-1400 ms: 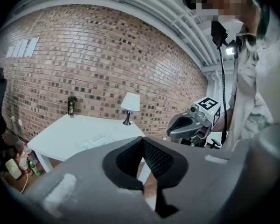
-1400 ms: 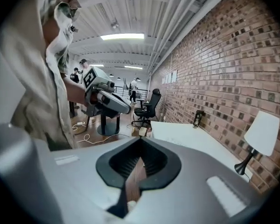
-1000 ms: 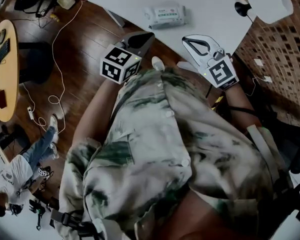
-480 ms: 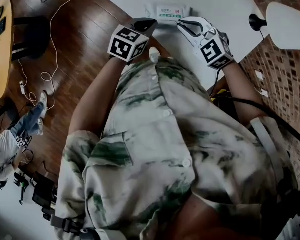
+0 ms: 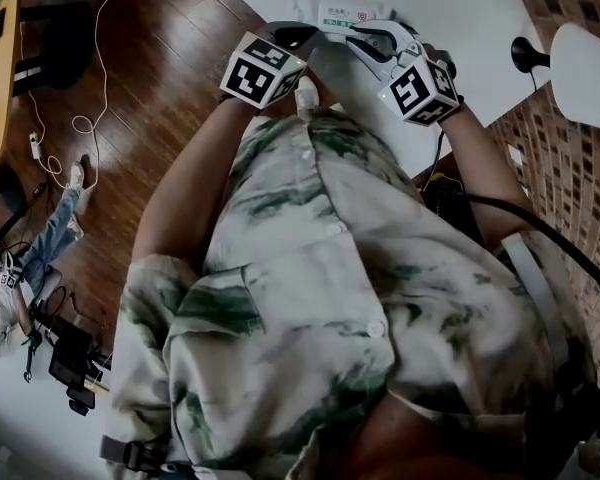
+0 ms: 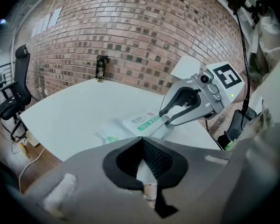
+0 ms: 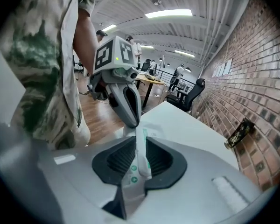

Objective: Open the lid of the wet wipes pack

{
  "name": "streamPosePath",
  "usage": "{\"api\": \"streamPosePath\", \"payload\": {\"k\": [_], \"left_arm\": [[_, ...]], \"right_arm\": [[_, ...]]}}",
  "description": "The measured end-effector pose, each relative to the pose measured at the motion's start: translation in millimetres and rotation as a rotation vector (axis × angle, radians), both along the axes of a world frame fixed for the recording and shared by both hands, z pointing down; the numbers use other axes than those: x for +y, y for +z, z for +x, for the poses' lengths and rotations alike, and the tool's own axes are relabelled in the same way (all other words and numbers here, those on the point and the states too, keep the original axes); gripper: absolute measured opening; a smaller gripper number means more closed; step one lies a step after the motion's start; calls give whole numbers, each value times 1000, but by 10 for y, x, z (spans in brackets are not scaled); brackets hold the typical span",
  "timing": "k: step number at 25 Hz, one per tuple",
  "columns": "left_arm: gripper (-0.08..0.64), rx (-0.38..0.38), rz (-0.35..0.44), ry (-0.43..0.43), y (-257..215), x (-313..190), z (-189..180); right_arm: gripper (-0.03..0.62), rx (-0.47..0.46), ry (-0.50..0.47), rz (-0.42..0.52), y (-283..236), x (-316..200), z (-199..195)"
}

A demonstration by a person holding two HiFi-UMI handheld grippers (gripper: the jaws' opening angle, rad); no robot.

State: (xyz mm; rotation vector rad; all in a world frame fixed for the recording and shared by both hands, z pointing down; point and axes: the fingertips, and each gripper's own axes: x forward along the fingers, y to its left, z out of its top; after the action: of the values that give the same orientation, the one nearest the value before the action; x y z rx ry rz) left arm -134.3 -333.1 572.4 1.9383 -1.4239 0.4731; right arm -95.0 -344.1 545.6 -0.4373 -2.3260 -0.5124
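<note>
The wet wipes pack [image 5: 338,15] is white with green print and sits at the near edge of the white table [image 5: 460,3]. My left gripper [image 5: 298,36] is shut on the pack's left end. My right gripper [image 5: 358,38] is shut on its right end. In the left gripper view the pack [image 6: 147,122] runs from my left gripper [image 6: 142,143] to the right gripper [image 6: 164,118] opposite. In the right gripper view the pack's sealed edge [image 7: 136,169] is pinched in my right gripper [image 7: 139,141], with the left gripper [image 7: 132,120] at the far end. The lid is hidden.
A white lamp [image 5: 585,58] stands at the table's right, by the brick wall. A dark can [image 6: 101,68] stands at the table's far edge. A black office chair [image 6: 11,97] is to the left. Cables [image 5: 75,123] lie on the wooden floor.
Both grippers have moved forward from near my chest to the pack. The right gripper, open half a second ago, is now shut on the pack, and the left has closed on its other end.
</note>
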Motion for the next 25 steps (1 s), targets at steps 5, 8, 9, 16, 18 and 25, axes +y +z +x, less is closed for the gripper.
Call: {"api": "streamPosePath", "payload": {"k": [5, 8, 9, 16, 18, 25], "left_arm": [[0, -8, -18, -6, 87, -22, 30], [0, -12, -21, 1, 102, -20, 14], [0, -15, -21, 1, 105, -18, 11], [0, -35, -11, 5, 118, -25, 11], [0, -36, -14, 11, 114, -22, 12], [0, -33, -22, 29, 129, -11, 23]], "right_arm": [[75, 22, -39, 27, 134, 38, -26], [69, 25, -53, 46, 175, 45, -77], [63, 25, -61, 50, 180, 52, -90], [31, 45, -100, 46, 182, 91, -82], [29, 43, -98, 41, 175, 93, -87], [18, 25, -72, 3, 47, 43, -131]]}}
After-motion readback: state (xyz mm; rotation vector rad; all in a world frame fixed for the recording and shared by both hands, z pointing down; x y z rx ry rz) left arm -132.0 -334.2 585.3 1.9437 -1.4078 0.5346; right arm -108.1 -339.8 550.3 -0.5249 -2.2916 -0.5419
